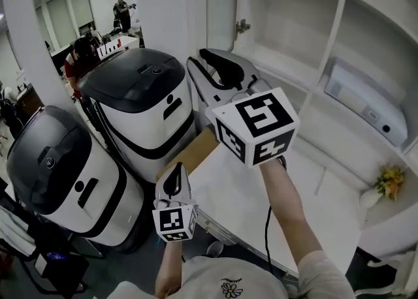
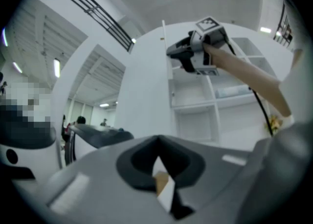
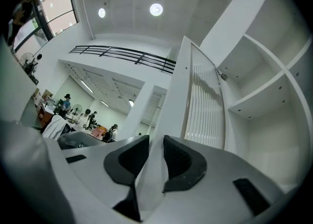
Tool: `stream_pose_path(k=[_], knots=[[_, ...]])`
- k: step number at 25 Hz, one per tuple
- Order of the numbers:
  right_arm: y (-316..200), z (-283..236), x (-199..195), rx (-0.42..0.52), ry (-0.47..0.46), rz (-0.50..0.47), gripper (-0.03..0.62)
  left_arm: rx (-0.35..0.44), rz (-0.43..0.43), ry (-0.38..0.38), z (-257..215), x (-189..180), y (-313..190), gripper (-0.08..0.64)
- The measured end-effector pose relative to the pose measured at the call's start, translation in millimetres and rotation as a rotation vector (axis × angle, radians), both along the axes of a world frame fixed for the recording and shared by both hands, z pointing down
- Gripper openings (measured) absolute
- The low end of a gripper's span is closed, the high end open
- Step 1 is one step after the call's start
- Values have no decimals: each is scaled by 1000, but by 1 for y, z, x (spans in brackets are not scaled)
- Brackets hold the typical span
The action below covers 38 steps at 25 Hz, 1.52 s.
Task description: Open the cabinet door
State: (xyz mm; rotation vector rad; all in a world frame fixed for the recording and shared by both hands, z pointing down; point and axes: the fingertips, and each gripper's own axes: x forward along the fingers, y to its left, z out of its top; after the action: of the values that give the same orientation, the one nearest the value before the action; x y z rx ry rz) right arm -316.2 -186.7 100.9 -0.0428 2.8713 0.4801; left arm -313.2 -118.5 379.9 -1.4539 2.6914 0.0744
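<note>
- The cabinet door (image 1: 222,4) is standing swung out from the cabinet (image 1: 339,10), above the tabletop's (image 1: 274,206) far left corner. It is hanging on its hinge (image 1: 243,27), and the shelves are lying in plain view, so the opening is looking done or nearly done.
- The right hand-held gripper (image 3: 156,140) is pointing up at the door's free edge with its jaws moderately apart. The edge is showing in line between the pads, but they are not appearing to press on it.
- The left hand-held gripper (image 2: 157,142) is hanging low, just off the tabletop's left edge, with its jaws together and holding nothing.
- With nothing gripping it, the door may be free to drift back toward the cabinet if the hinge is springy.
- A pad snagging the edge while the right hand-held gripper is drawing away could jerk the door and strain the hinge.
- Pushing the door wider risks sending it toward the black-topped machine (image 1: 140,105) standing beside the tabletop's left edge.
</note>
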Motion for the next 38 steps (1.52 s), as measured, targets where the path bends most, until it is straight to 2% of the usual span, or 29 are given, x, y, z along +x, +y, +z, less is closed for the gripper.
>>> stream_pose_path(k=[7,12,19,24,33,38], knots=[[10,-1,-27,-7,-2,5,91,1,-101,19,6,-23,35,6],[17,1,-51,44,-4,31,91,-11,-164,14,10,-36,53,6],[21,3,-86,31,24,27,87,-16,-228,35,19,-51,75,6],[20,3,-93,30,1,25,86,-28,-265,52,29,-63,86,6],[21,3,-93,20,-18,14,89,-22,-262,40,24,-65,86,6],[22,4,-91,46,6,-3,95,-24,-258,38,21,-62,88,6]])
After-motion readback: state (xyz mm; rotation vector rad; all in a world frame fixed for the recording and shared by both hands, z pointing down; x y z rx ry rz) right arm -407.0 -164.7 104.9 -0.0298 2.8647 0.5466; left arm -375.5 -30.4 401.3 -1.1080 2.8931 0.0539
